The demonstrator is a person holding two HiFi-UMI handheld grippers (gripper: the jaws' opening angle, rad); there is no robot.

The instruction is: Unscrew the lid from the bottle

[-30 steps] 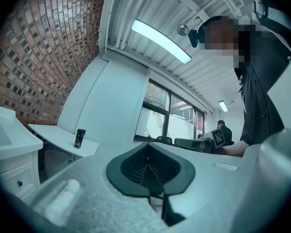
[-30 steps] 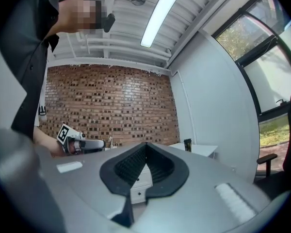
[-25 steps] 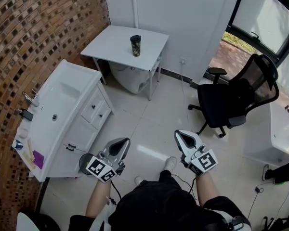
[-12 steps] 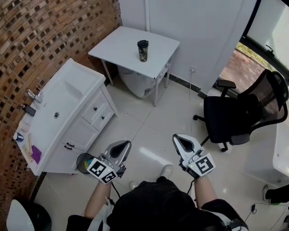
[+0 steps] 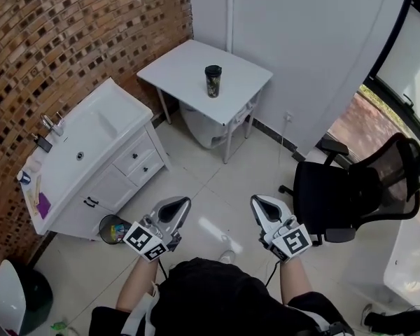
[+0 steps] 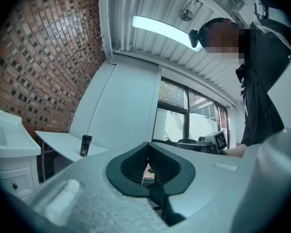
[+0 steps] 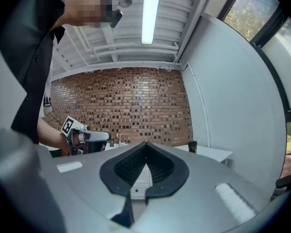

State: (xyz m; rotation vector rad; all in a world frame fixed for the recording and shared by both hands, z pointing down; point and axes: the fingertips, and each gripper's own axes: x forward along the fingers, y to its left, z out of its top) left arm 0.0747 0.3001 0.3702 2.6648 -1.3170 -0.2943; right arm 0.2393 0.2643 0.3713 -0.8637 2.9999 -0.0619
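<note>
A dark bottle with a black lid [image 5: 213, 81] stands upright on a small white table [image 5: 185, 65] against the far wall; it also shows small in the left gripper view as the bottle [image 6: 86, 145] and in the right gripper view as the bottle [image 7: 192, 146]. My left gripper [image 5: 180, 203] and right gripper [image 5: 258, 201] are held side by side in front of my body, far short of the table, above the tiled floor. Both are shut with nothing between the jaws.
A white sink cabinet [image 5: 77, 163] runs along the brick wall at left, with a small bin [image 5: 113, 229] by its near end. A black office chair [image 5: 357, 187] stands at right. A white round tub [image 5: 204, 128] sits under the table.
Both grippers and I have moved forward across the floor toward the table; the table and bottle sit lower and more to the right in the head view. Both grippers stay shut.
</note>
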